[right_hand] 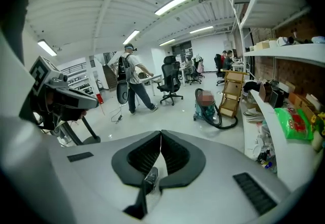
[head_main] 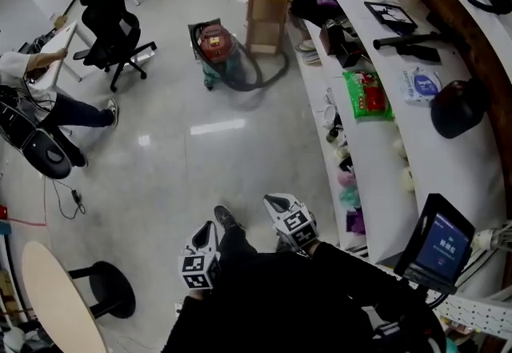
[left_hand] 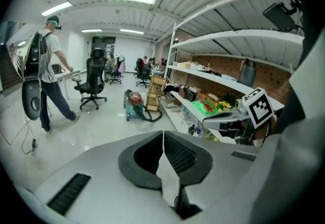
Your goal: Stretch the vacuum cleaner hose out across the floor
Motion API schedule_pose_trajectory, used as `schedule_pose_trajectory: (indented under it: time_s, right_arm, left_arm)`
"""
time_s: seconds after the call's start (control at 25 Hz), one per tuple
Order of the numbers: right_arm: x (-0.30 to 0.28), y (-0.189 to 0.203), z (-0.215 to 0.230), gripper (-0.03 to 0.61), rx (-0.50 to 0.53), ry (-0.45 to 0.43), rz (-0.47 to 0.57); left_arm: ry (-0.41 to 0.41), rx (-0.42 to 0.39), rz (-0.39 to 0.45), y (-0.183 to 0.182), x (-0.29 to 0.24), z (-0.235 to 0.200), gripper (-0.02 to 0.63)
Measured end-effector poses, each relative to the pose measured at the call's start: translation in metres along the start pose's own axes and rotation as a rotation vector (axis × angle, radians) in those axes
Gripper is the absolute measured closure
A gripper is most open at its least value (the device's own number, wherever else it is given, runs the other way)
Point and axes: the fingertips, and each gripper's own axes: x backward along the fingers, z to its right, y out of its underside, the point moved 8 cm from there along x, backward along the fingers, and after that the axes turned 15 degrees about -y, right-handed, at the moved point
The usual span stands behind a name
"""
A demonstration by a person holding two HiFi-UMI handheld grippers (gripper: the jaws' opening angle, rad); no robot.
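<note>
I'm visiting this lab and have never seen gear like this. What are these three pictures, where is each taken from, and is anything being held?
No robot here: a person carries a handheld gripper in each hand. The head view looks down from a camera on that person's head and shows the left gripper and the right gripper. The other two pictures come from a camera riding on each gripper, looking along its fingers. Both pairs of fingers are shut together, holding nothing. Farther off on the floor stands a vacuum cleaner, its dark hose looped beside it, near a wooden stand. A white counter runs along the right; another person stands at the left.
</note>
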Motion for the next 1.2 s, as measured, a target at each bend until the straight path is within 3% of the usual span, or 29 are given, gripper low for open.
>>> schedule_pose_trajectory:
  time_s: [0.16, 0.36, 0.56, 0.8, 1.04, 1.2]
  right_arm:
    - [-0.032, -0.019, 0.038, 0.565, -0.058, 0.074, -0.011]
    - [-0.080, -0.097, 0.074, 0.565, -0.065, 0.217, 0.020]
    - [-0.146, -0.143, 0.081, 0.565, -0.076, 0.227, -0.011]
    - [-0.210, -0.173, 0.141, 0.565, -0.098, 0.179, -0.059]
    - [-0.318, -0.224, 0.215, 0.565, -0.021, -0.057, -0.091]
    - [-0.372, -0.288, 0.270, 0.565, 0.077, -0.188, -0.078]
  left_arm:
    - [0.115, -0.051, 0.010, -0.045, -0.079, -0.019, 0.591]
    - [0.252, -0.120, 0.093, -0.140, -0.172, -0.070, 0.591]
    - [0.350, -0.190, 0.138, -0.204, -0.250, -0.129, 0.591]
    - [0.192, -0.085, 0.050, -0.209, -0.313, -0.210, 0.591]
    - [0.000, 0.009, 0.016, -0.223, -0.356, -0.257, 0.591]
    - [-0.172, 0.097, -0.016, -0.247, -0.374, -0.275, 0.591]
